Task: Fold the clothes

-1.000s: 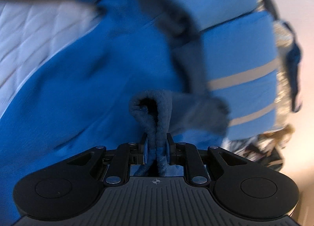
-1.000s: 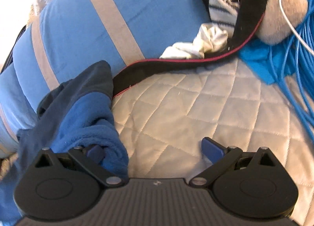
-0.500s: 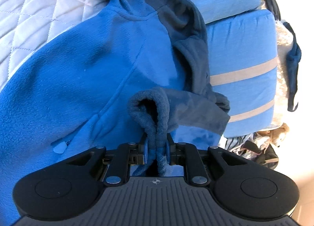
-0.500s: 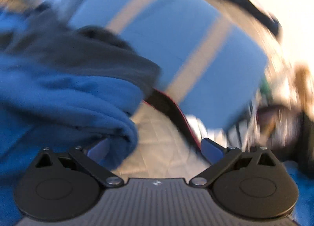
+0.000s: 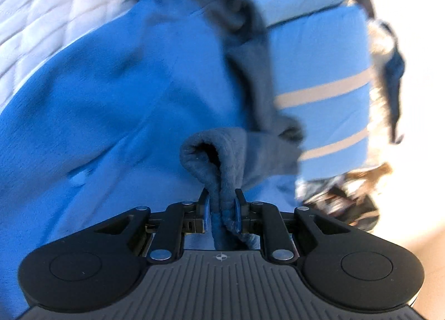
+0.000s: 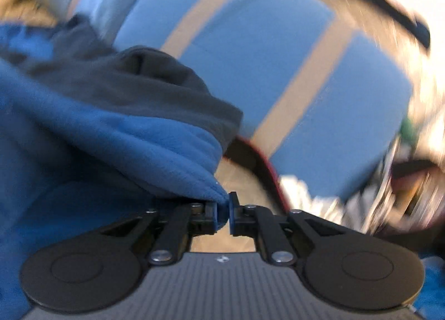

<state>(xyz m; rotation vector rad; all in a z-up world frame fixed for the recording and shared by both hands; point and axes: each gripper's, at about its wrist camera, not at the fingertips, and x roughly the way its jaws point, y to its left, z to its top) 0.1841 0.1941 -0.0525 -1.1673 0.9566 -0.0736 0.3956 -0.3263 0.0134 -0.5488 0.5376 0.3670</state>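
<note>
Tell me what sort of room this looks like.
Probably a bedroom: a white quilted bedspread lies under the blue fleece jacket, light-blue pillows with tan stripes are stacked behind it, and other clothes lie blurred at the edge.

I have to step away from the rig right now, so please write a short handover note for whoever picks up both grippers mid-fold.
Left gripper: shut on a bunched grey fold of the blue fleece jacket.
Right gripper: shut on a blue edge of the same jacket.
The jacket lies partly on the white quilted bed cover, next to the blue striped pillows.
Done: both grips taken.
Left: the fold itself; the jacket is bunched, not flat. Both views are blurred, so detail is limited.
</note>
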